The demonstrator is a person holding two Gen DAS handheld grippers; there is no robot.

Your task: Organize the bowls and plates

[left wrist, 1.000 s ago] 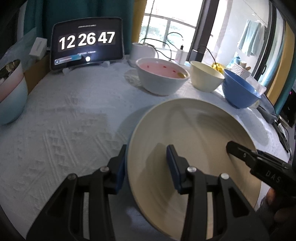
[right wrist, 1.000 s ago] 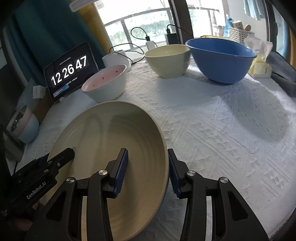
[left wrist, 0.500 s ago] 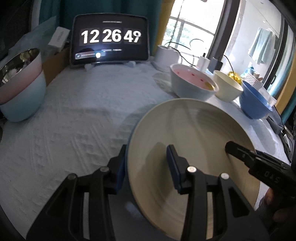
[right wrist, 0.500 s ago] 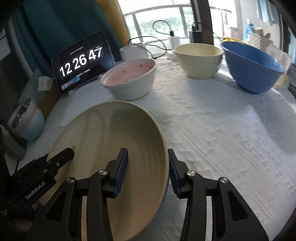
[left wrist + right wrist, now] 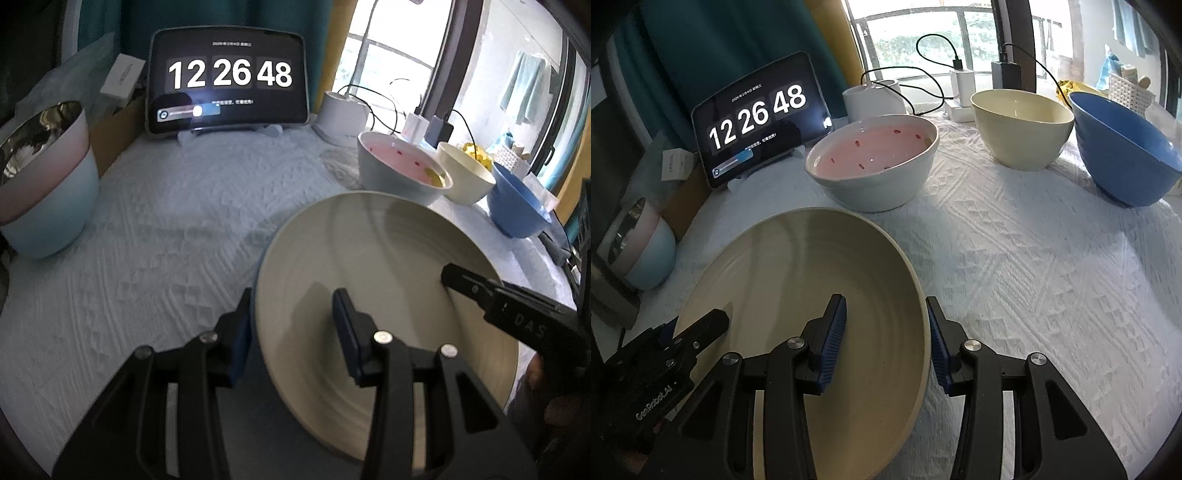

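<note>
Both grippers clamped on one big beige plate (image 5: 798, 295), opposite edges. Left gripper (image 5: 291, 328) on the plate's left rim: one finger outside under the rim, the other inside on the face. Right gripper (image 5: 886, 332) on the right rim, same arrangement: blue-padded fingers (image 5: 833, 332) straddling the rim, pressed on it. Plate held tilted over the white textured table (image 5: 1034, 258); cannot tell whether its far edge touches the cloth.

Behind the plate, in a row toward the window: pink-lined bowl (image 5: 875, 162) closest, just beyond the plate's far rim; cream bowl (image 5: 1021, 127) next, well apart from the pink one in the right view; blue bowl (image 5: 1126, 151) just beside the cream one. All three upright.

At the table's left edge, pink-and-blue bowl (image 5: 44, 192) with shiny metal inside, upright, well apart from the plate.

Tablet (image 5: 229, 79) propped at the back, clock reading 12 26 48. White canister (image 5: 873, 98) and chargers with cables behind the bowls.
</note>
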